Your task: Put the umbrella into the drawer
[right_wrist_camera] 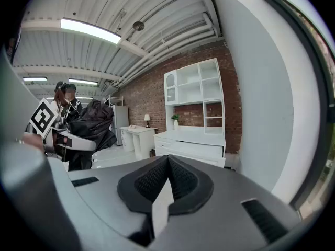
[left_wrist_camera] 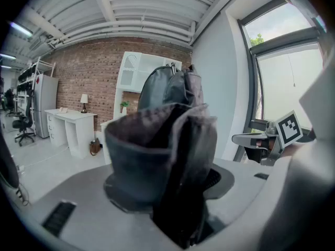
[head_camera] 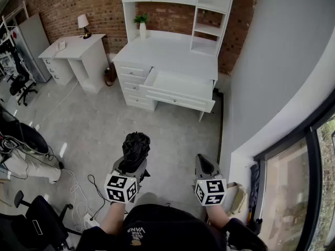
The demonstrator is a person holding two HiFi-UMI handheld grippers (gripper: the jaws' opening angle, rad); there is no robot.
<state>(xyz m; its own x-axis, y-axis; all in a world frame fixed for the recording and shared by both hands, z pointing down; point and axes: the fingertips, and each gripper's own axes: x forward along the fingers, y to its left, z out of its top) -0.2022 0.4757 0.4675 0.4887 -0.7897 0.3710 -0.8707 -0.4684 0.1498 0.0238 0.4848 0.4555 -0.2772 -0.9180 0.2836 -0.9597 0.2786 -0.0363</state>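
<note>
Brick-walled room, grey floor: umbrella in hand, open drawer well ahead.

The folded black umbrella stood roughly upright in the left gripper, whose jaws were clamped wide on its bunched fabric. It was judged light, with a soft, slippery canopy over a stiff core, so the grip should bear on the firm middle and not on loose folds. The right gripper hung just beside it, jaws together on nothing. Beyond, the drawer stood pulled out of the white cabinet.
</note>
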